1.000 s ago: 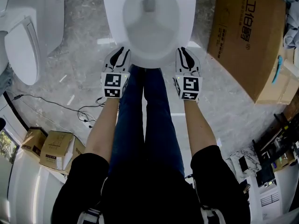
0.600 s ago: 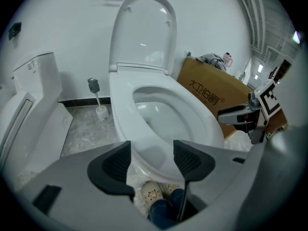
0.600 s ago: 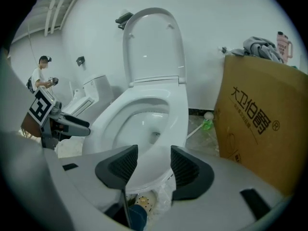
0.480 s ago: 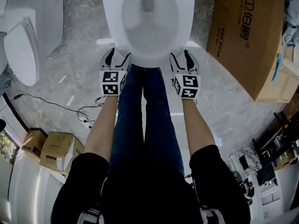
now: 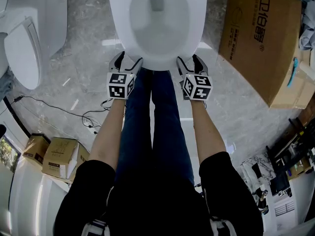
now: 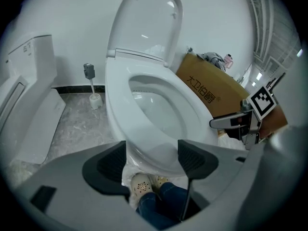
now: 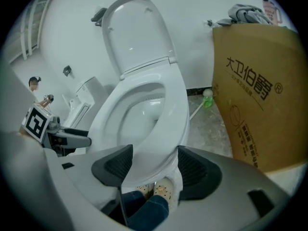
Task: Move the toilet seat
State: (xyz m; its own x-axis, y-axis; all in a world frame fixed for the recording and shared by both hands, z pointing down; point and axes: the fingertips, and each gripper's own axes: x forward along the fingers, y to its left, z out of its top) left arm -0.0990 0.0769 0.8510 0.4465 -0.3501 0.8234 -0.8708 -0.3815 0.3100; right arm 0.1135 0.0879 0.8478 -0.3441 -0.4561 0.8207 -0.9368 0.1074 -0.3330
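Spreading its jaws, my left gripper (image 5: 128,61) has just been opening, and it is released, with the front rim of the toilet seat (image 5: 157,59) between its pads. The seat lies flat on the bowl (image 5: 157,26), with the lid (image 6: 144,23) upright. My right gripper (image 5: 189,62) has just been opening too, rim between its jaws, unclenched. I judge both are ready to clamp and lift.

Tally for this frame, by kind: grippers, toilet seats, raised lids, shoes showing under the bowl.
toilet seat: 1
raised lid: 1
grippers: 2 (left gripper, right gripper; the jaws of both have just been opening, with the seat's front edge between them)
shoes: 2
Total: 6
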